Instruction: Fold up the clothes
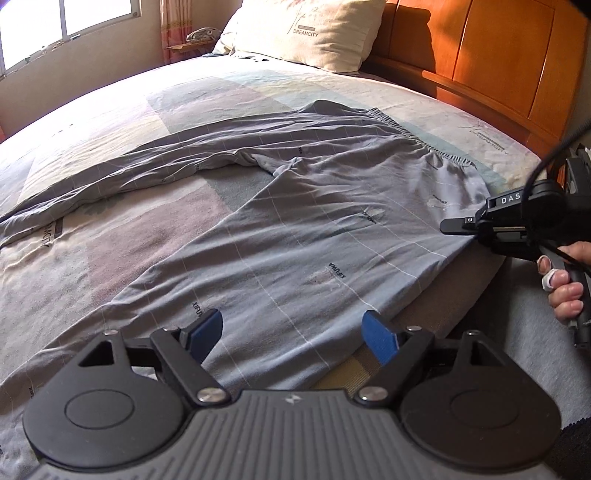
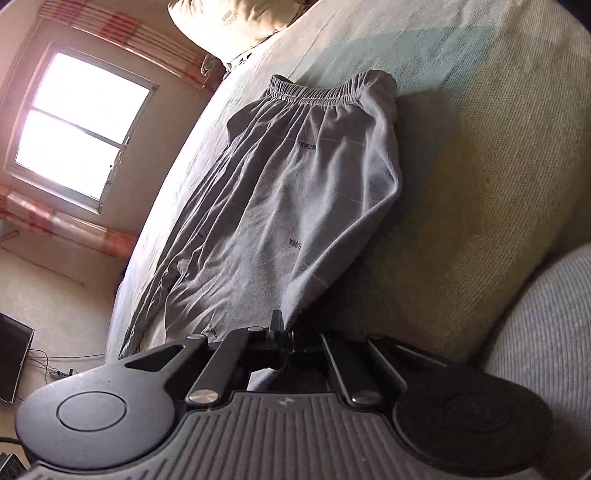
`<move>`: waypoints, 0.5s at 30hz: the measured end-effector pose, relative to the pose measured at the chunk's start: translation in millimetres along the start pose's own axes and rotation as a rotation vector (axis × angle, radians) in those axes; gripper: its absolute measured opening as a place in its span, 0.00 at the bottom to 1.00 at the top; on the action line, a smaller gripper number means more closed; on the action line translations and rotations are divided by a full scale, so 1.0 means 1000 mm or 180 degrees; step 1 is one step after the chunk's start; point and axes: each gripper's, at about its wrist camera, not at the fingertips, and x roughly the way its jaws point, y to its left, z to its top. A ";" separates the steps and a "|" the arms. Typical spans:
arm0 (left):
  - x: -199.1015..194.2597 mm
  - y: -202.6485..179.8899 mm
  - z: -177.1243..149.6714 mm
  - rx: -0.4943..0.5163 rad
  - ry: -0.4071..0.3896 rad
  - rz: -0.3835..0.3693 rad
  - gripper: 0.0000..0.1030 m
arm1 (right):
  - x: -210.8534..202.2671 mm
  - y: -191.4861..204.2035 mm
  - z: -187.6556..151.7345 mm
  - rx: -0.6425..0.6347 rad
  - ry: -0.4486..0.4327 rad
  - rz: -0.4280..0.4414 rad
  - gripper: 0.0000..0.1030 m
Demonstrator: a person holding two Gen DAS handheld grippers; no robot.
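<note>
Grey trousers [image 1: 295, 206] sprawl across the bed [image 1: 110, 122], the right gripper [image 2: 280, 332] pinching their edge at three o'clock while the left gripper [image 1: 293, 334] hovers spread, empty.

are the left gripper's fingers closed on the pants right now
No, the left gripper has its blue fingers spread wide apart above the grey pants, pinching no cloth.

We see bed [image 1: 110, 206], patchwork sheet; grey trousers [image 1: 295, 229] spread ahead of left gripper [image 1: 293, 334], pillow [image 1: 310, 33] beyond.
</note>
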 end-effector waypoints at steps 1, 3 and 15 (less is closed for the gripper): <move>0.001 0.001 0.001 -0.0014 0.0006 -0.0001 0.81 | -0.001 0.003 -0.001 -0.0014 0.0007 -0.0042 0.02; 0.004 0.004 0.003 -0.0040 0.0020 0.0013 0.81 | -0.004 0.011 -0.002 -0.0088 0.0007 -0.0195 0.02; 0.006 0.018 0.004 -0.0173 0.0066 0.0018 0.81 | -0.026 -0.007 0.039 -0.0012 -0.0518 -0.0510 0.03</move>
